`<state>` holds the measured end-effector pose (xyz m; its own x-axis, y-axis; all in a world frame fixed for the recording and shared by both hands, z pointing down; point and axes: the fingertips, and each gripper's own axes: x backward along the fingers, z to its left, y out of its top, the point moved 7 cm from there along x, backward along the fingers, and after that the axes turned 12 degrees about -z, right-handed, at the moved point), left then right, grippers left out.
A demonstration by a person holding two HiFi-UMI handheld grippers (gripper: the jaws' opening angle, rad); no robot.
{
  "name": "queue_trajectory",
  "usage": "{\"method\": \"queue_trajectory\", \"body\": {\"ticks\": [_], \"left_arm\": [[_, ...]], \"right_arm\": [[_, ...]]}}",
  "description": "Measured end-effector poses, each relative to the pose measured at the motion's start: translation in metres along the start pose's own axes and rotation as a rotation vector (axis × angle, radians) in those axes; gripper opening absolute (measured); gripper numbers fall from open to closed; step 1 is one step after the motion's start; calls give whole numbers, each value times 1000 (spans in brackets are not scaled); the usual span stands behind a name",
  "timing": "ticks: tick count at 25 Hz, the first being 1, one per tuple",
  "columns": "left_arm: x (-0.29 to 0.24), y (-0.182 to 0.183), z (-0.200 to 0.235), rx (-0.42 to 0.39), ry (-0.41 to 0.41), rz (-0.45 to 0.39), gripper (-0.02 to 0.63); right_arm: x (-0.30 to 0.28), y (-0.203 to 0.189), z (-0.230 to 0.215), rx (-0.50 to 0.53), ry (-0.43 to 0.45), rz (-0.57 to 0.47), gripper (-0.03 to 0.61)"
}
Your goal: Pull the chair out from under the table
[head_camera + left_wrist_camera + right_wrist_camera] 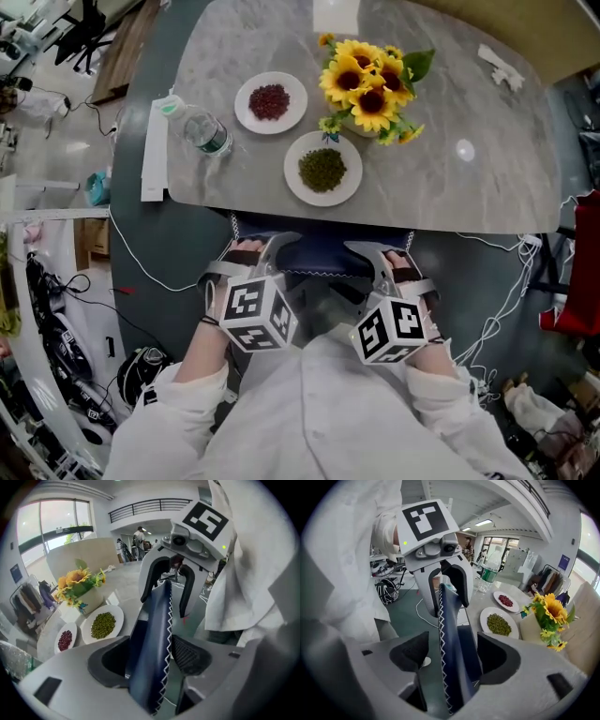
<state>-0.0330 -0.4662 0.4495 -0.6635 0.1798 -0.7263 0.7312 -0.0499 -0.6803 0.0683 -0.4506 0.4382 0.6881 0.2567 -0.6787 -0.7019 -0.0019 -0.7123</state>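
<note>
Tongs, 2: left gripper [251,253] and right gripper [392,255], jaws on both spread wide and released, each straddling the top edge of the chair [319,255] backrest without clamping it. Chair upholstery is dark navy with white zigzag stitching, and the seat is tucked under the grey marble-look table [469,187]. Label on the bottle [202,131] is too small to read.

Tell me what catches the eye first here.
The sunflower bouquet glows yellow on the grey marble table, beside plates of green beans and red beans. At the table's near edge, the left hand-held gripper and right hand-held gripper straddle the navy chair back, jaws open.
</note>
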Motion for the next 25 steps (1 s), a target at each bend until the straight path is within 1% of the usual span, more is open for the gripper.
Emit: {"method": "queue_trajectory", "body": {"ticks": [1, 4, 9, 16, 19, 20, 22, 24, 25], "left_arm": [[-2, -2, 0, -11, -5, 13, 268], [-5, -5, 0, -15, -16, 17, 268], [-11, -8, 0, -46, -27, 24, 268], [-25, -14, -3, -94, -47, 66, 268], [-29, -16, -5, -73, -62, 61, 261], [-30, -17, -5, -70, -62, 58, 249], [-31, -17, -6, -86, -56, 61, 221], [-32, -17, -7, -107, -55, 62, 199], [-32, -17, -8, -117, -56, 60, 191]], "right_arm": [[-3, -2, 1, 9, 7, 13, 282], [-9, -6, 2, 24, 16, 37, 282], [-18, -12, 1, 5, 28, 48, 282], [-28, -22, 3, 52, 45, 105, 282], [-30, -23, 3, 73, 26, 122, 279], [-31, -23, 3, 82, 20, 129, 279], [-32, -24, 3, 104, 8, 141, 254], [-32, -25, 2, 117, -3, 149, 190], [-32, -25, 2, 118, -4, 150, 189]]}}
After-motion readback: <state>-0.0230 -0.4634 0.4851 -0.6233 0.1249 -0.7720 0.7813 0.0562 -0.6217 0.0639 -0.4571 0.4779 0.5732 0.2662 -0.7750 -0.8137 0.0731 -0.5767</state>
